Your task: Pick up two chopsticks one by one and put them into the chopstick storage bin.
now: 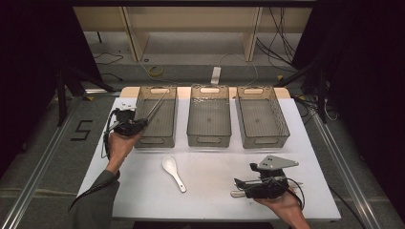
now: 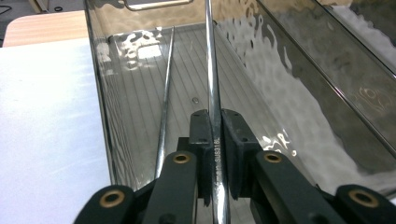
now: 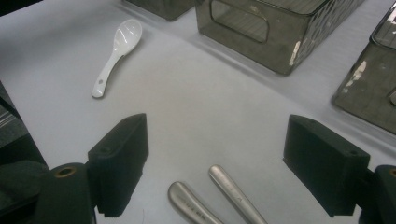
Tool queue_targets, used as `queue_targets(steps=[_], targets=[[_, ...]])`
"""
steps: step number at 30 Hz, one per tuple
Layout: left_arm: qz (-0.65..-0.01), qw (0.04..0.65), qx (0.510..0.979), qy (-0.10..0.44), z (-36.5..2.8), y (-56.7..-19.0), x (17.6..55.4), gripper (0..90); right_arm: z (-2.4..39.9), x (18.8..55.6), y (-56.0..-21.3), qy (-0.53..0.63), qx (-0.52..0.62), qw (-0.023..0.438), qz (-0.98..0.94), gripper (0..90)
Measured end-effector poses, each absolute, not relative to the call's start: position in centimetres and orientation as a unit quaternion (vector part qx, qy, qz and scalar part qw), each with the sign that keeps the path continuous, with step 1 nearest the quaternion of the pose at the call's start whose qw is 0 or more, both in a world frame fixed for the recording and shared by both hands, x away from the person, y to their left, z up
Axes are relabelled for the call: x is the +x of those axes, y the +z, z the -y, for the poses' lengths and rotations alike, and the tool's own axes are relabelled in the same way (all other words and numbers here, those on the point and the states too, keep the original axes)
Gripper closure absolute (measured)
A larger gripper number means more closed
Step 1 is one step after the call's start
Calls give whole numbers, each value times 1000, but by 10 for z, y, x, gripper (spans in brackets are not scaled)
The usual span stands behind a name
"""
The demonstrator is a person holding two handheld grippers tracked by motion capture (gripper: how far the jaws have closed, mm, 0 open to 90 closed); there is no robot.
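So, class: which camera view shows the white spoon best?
The right gripper view: the white spoon lies large and unobstructed on the table, bowl and handle clear. The high view shows the spoon whole but small.

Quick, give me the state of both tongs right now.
Left tongs: shut on a metal chopstick over the left bin.
Right tongs: open, holding nothing, above two metal handles.

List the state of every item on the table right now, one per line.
Left claw: shut on a steel chopstick.
Second chopstick: leaning inside the left bin.
Middle bin: empty.
Right bin: empty.
White spoon: lying bowl-up.
Right claw: open.
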State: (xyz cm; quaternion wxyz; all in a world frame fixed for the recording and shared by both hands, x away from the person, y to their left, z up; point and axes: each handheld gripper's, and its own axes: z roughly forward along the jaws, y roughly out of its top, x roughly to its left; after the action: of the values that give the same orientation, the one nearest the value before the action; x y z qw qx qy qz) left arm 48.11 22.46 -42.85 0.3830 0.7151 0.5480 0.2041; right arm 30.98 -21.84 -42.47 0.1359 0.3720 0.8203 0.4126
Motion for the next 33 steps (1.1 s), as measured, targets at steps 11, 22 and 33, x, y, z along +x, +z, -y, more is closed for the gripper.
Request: queue_targets(steps=[11, 22, 33], targets=[[-557, 391, 704, 202, -222, -417, 474, 420, 219, 309, -425, 411, 371, 136, -821, 230], [-547, 392, 714, 193, -207, -406, 453, 264, 219, 308, -425, 411, 373, 140, -820, 229], [-535, 385, 731, 176, -190, -403, 425, 198, 220, 308, -425, 412, 378, 143, -817, 227]])
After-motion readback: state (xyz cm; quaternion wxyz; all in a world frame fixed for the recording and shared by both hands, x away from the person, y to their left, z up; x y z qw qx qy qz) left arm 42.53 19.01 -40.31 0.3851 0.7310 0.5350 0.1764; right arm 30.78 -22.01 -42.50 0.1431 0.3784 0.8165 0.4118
